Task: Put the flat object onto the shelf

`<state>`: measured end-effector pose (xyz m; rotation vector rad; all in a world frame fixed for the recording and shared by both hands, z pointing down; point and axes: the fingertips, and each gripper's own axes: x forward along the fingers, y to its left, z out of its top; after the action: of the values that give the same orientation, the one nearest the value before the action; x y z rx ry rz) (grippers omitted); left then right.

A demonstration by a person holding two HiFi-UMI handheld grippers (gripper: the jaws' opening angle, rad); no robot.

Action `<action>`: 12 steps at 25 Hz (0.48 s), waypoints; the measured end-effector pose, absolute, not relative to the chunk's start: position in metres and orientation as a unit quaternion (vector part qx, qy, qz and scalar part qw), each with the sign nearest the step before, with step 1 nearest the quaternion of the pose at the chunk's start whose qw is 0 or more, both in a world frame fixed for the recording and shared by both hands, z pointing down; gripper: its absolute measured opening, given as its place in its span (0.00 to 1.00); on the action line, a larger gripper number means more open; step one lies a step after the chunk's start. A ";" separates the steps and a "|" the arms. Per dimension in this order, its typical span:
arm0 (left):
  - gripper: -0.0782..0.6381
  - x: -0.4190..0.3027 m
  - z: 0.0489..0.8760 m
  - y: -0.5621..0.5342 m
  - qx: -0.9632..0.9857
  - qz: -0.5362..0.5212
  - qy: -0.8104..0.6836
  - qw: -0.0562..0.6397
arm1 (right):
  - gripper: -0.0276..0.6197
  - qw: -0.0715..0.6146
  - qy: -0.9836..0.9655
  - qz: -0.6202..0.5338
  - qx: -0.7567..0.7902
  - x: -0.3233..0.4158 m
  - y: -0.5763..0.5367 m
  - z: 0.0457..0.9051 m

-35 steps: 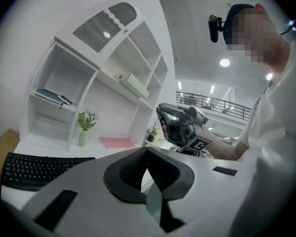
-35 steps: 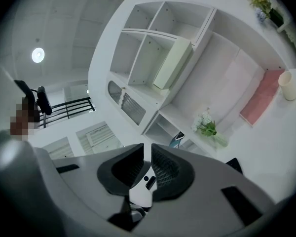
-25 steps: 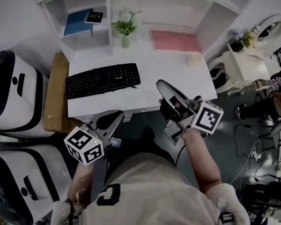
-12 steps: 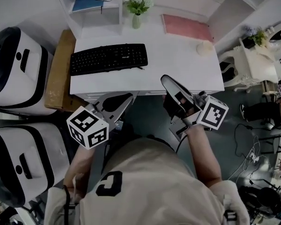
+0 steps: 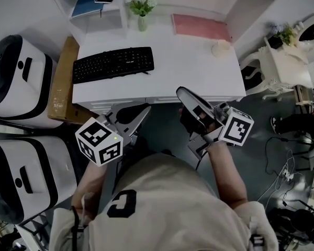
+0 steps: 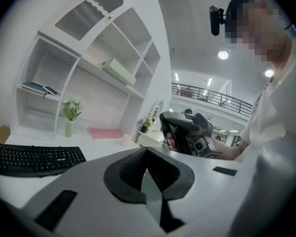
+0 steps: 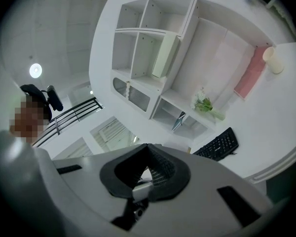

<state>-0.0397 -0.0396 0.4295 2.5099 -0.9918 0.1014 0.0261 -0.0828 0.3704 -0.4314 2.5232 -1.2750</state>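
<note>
Both grippers had scarcely shifted from half a second before; only the head view had swung, carrying the white surface [image 5: 188, 69] slightly toward 9 o'clock. Clock readings taken from the surface's centre, head view. Left gripper [image 6: 146, 149]: jaws closed tip to tip, nothing between them, held off the near edge at 7 o'clock. Right gripper [image 7: 147, 146]: likewise fully closed and empty, off the same edge at 5 o'clock. Flat pink object [image 5: 200, 27] lay on the surface at 1 o'clock, toward the back, well apart from both grippers; a cream round item [image 5: 220, 47] sat near its right corner. Keyboard [image 5: 113, 64] at 9 o'clock, flower vase [image 5: 141, 7] at 12. Shelf [image 5: 107, 17] at 11 o'clock held a blue book [image 5: 88, 2].
</note>
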 end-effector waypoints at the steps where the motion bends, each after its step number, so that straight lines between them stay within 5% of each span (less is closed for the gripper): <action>1: 0.13 -0.033 0.429 -0.038 0.907 0.038 -0.358 0.217 | 0.08 0.143 0.873 -0.442 -0.149 0.033 -0.080 0.371; 12: 0.13 0.033 0.426 -0.011 0.905 0.055 -0.366 0.210 | 0.08 0.168 0.860 -0.461 -0.140 0.103 -0.056 0.375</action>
<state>0.0328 -0.0108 0.4256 2.5153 -1.0176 0.1524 0.1027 -0.0559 0.3745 -0.3986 2.4461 -1.3116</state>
